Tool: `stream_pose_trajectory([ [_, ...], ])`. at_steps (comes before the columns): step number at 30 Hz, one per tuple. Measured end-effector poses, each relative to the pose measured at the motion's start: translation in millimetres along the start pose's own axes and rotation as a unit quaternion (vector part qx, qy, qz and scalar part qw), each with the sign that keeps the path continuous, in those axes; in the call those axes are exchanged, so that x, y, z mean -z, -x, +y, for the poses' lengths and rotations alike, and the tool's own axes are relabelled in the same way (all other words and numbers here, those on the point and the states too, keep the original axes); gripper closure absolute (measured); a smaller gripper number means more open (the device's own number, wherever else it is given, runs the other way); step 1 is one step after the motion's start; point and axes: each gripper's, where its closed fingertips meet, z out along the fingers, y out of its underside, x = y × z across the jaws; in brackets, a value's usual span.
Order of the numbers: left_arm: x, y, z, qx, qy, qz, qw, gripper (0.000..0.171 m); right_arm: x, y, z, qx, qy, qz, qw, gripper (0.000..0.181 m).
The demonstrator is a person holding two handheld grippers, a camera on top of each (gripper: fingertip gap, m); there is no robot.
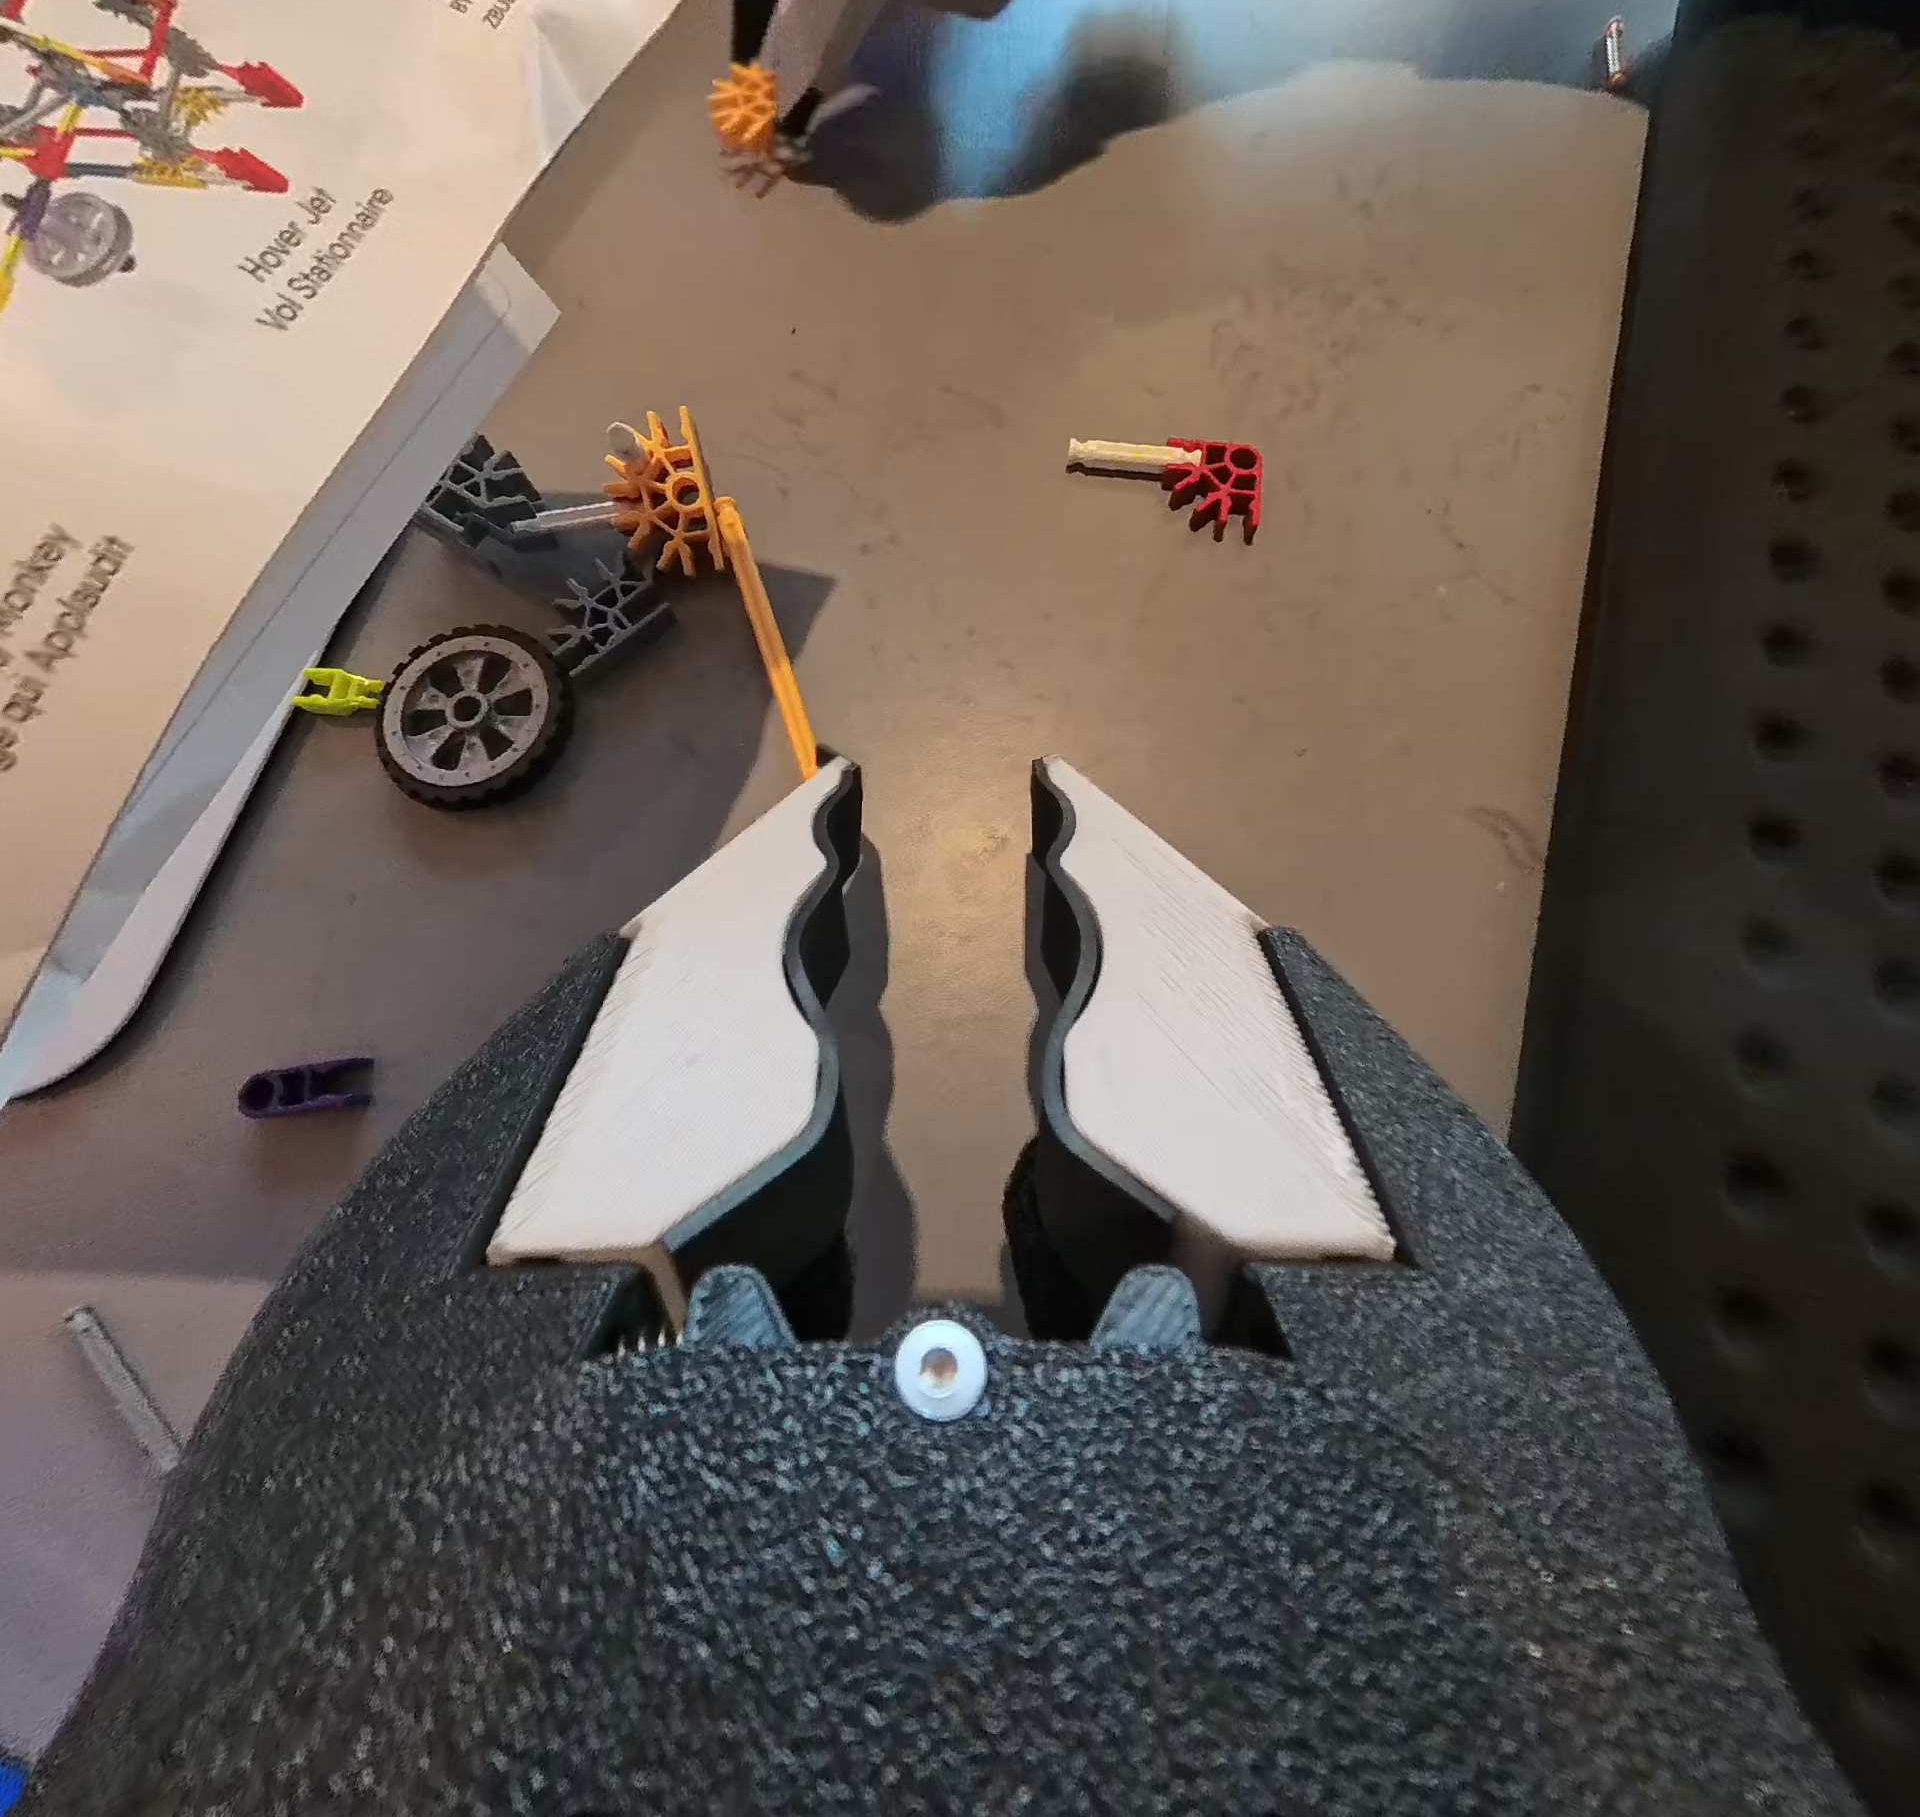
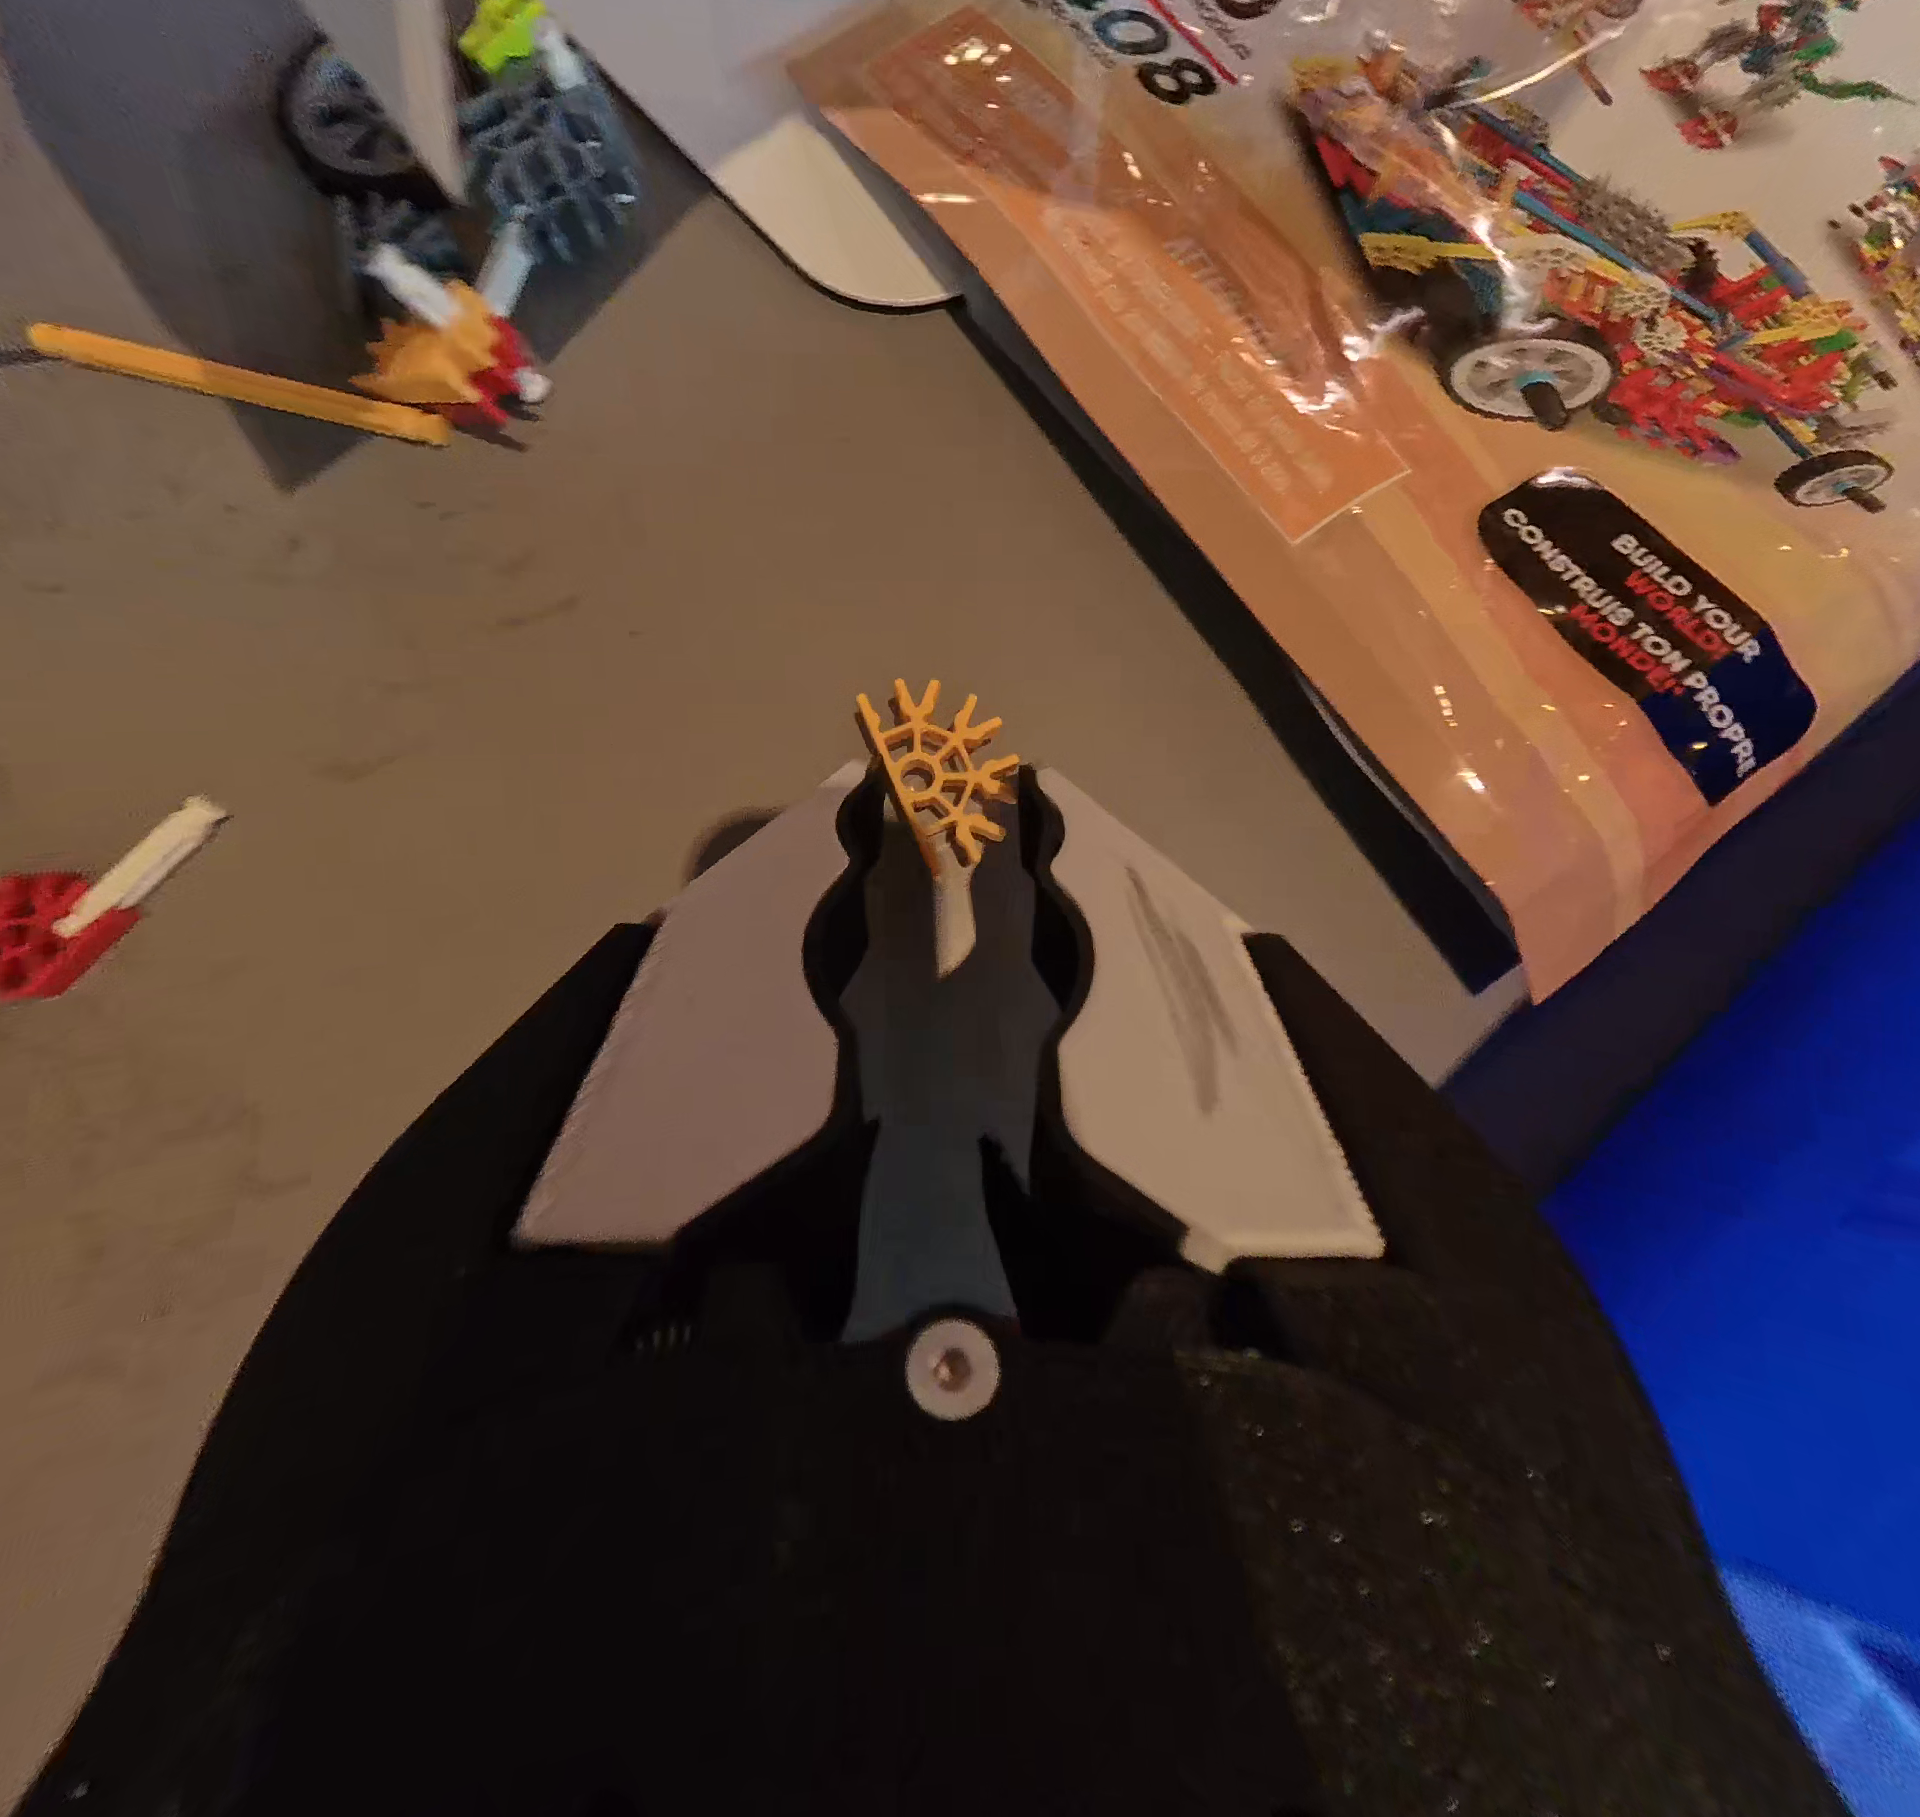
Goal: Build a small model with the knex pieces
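Right wrist view: right gripper (image 2: 940, 791) clamped on orange connector (image 2: 935, 770) w/ white rod, held above bench (image 2: 623, 624) centre. Left gripper (image 1: 945, 780) parted, empty, tip beside orange rod (image 1: 769, 645) of part-built wheel assembly (image 1: 540, 604) nr left edge. Red connector (image 1: 1216, 484) lies apart.

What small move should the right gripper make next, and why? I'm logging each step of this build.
Probably carry the orange connector, pinched in the right gripper, toward the wheeled assembly: it hangs above the table apart from it, while the left gripper is open and empty beside the assembly's orange rod.
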Motion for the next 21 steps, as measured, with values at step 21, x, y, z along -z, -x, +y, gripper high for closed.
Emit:
stream_pose_trajectory([
  [21, 1.2, 11.5, -0.6, 0.012, -0.007, -0.018, 1.000, 0.141, 25.7, 114.3, -27.2, 0.088, -0.035, -0.056, 0.994, 0.144],
])
